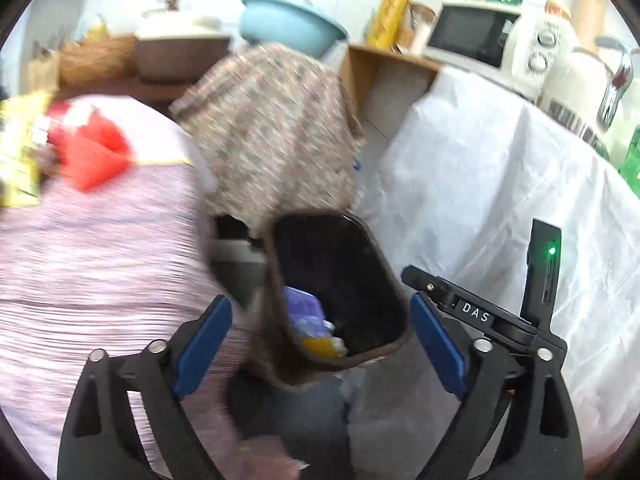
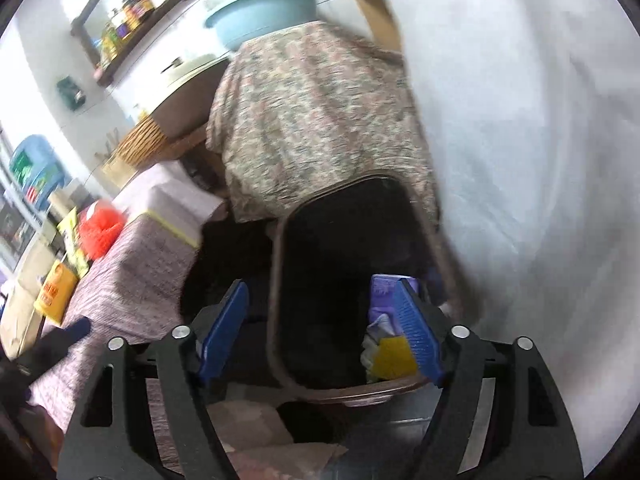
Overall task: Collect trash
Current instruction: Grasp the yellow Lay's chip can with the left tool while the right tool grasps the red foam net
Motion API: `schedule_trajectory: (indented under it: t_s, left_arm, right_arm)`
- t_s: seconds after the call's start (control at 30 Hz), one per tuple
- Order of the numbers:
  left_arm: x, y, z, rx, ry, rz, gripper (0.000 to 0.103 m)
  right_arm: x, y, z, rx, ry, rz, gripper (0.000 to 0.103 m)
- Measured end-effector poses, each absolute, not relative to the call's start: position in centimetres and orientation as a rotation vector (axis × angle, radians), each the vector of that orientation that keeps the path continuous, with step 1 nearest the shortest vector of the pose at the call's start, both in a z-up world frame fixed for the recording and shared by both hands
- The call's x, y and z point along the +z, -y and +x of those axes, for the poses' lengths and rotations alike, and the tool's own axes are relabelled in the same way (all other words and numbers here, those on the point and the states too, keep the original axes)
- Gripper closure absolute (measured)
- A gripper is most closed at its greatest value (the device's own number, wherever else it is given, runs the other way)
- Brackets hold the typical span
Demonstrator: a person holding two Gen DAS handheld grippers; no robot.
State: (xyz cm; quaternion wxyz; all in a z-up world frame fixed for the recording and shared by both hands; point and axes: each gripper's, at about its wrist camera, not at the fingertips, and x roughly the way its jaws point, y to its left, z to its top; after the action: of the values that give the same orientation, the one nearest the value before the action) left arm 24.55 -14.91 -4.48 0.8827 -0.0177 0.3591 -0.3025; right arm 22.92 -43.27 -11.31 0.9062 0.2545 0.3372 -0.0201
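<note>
Below, both tongs hang spread and empty over a brown trash bin [image 1: 340,288]: left tongs [image 1: 320,344], right tongs [image 2: 326,332]. Inside the bin lie a purple packet [image 2: 382,292] and a yellow wrapper [image 2: 390,358]. Beyond stands a floral-covered stand, a striped-cloth bench [image 1: 100,248] with a red mesh item [image 1: 94,152] to its left.

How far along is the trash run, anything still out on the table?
Done: the brown bin already holds purple and yellow wrappers. In hand: nothing; the left gripper and right gripper both hang open over the bin. Left: a red mesh item and a yellow packet sit on the striped table; whether they are trash is unclear through the blur.
</note>
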Motion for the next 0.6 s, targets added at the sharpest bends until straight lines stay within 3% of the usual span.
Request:
schedule_trajectory:
  t_s: [0.4, 0.6]
  left_arm:
    - [0.6, -1.9, 26.4, -0.192, -0.654, -0.012, 0.009]
    - [1.5, -5.8, 32.4, -0.118, -0.749, 0.145, 0.009]
  right_arm:
    - [-5.9, 31.3, 27.0, 0.228, -0.671, 0.376, 0.027]
    - [-4.2, 26.5, 28.2, 0.311, -0.667, 0.299, 0.023]
